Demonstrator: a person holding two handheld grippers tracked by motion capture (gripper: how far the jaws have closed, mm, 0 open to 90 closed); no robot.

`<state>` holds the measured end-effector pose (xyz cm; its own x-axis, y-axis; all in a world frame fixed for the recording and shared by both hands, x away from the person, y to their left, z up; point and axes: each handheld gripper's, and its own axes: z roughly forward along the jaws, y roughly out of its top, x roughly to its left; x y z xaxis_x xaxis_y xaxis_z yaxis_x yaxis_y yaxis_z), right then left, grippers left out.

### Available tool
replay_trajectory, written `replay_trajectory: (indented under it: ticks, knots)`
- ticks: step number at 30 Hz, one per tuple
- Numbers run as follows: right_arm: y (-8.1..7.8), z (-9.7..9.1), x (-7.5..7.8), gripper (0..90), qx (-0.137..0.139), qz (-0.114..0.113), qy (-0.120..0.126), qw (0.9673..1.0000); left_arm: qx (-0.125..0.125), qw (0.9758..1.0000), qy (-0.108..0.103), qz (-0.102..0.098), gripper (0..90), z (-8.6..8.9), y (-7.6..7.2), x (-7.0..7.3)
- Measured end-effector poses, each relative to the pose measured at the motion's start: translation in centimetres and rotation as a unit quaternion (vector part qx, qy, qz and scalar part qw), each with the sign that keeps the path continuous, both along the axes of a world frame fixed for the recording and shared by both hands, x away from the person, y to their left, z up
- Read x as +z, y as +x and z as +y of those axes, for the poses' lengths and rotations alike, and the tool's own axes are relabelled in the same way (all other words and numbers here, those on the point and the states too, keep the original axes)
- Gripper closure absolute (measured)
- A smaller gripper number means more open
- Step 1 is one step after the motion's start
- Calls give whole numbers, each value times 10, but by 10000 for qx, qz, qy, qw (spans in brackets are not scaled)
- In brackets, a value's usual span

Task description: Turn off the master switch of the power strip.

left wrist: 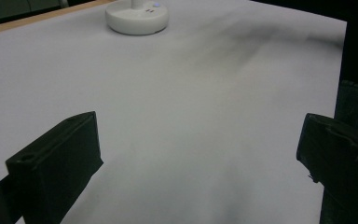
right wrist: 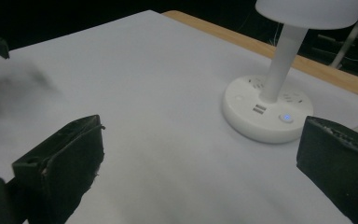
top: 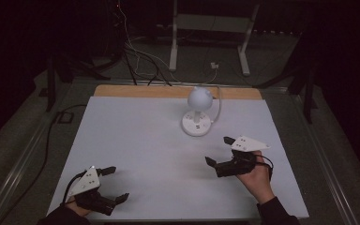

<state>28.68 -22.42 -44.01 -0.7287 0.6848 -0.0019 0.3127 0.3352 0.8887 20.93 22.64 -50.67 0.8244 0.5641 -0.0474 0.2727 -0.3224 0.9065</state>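
Observation:
A small white desk lamp (top: 198, 112) stands toward the far middle of the white table top (top: 136, 154), with a round shade over a round base (right wrist: 267, 112) that carries sockets and a small lit blue button. The same base (left wrist: 137, 17) shows at the top of the left gripper view. My left gripper (top: 115, 183) rests near the front left corner, open, with nothing between its jaws. My right gripper (top: 219, 151) is held low at the front right, just short of the lamp, open and empty. In each gripper view the gripper (left wrist: 200, 163) (right wrist: 200, 163) has bare table between its jaws.
A white cord (top: 219, 105) loops from the lamp base toward the back edge, where a wooden strip (top: 136, 90) runs. Beyond the table, cables and a white metal stand (top: 206, 33) sit on the dark floor. The room is dim.

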Motion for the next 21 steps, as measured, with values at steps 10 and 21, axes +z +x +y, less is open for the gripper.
replay_trajectory:
  ticks: [10, 21]
  knots:
    - [21, 4, 7, 0, -71, -23, 37, 10000, -1, 10000, -8, 9, 3, 0, 0, 0]
    - [43, 8, 12, 0, -172, -29, -11, 9998, -16, 10000, -43, 5, 3, 1, 0, 0]
